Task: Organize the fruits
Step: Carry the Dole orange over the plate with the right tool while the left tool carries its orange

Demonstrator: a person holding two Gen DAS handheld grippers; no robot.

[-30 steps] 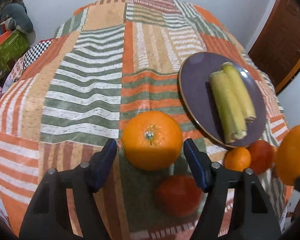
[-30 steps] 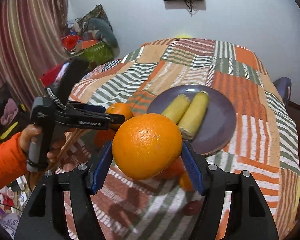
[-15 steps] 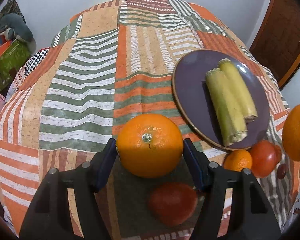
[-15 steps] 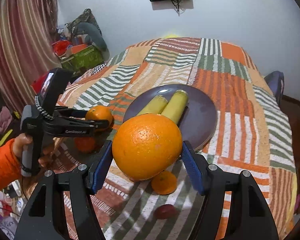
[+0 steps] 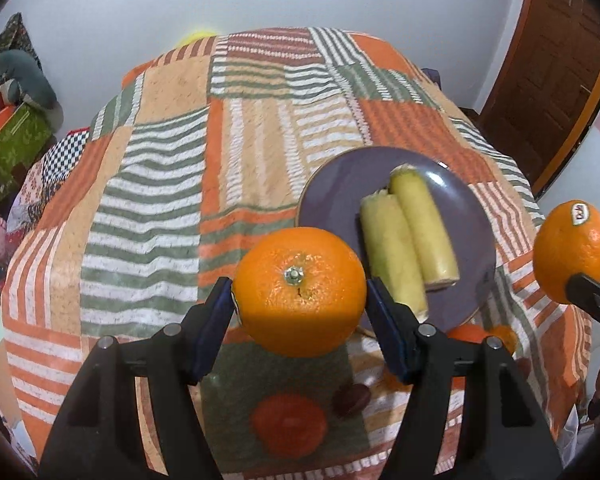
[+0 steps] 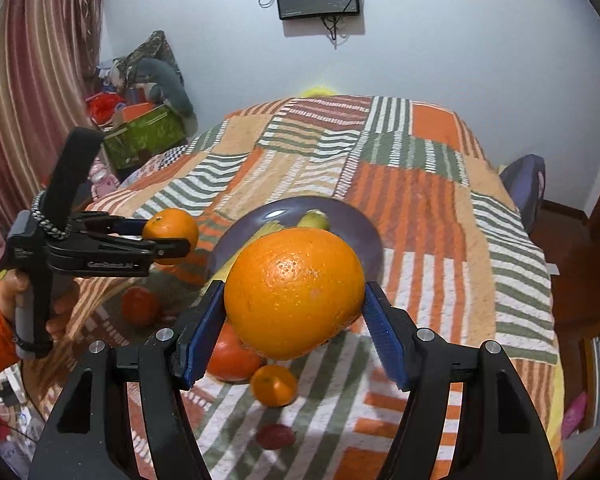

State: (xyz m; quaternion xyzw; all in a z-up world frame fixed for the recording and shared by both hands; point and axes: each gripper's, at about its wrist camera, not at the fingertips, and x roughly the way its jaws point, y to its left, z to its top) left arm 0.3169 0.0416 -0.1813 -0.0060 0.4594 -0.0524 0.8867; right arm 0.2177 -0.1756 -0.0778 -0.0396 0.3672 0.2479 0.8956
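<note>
Left tool: its two blue pads squeeze a big orange, held up in the air above the cloth.
Right tool: its blue pads squeeze another big orange, also up in the air.
Right tool's orange seen from the left camera: at 3 o'clock, with a small sticker on top.
Left tool seen from the right camera: at 9 o'clock, held by a hand in an orange sleeve.
Plate: purple, on the desk, at 1 o'clock from the left tool's orange.
Bananas: two, side by side on the plate.
Tomato: on the cloth, at 6 o'clock under the left tool.
Small dark fruit: just beside the tomato, at its 2 o'clock.
Little orange: on the cloth under the right tool, touching a second tomato.
Cloth: striped patches in orange, green and white, covering the desk.
</note>
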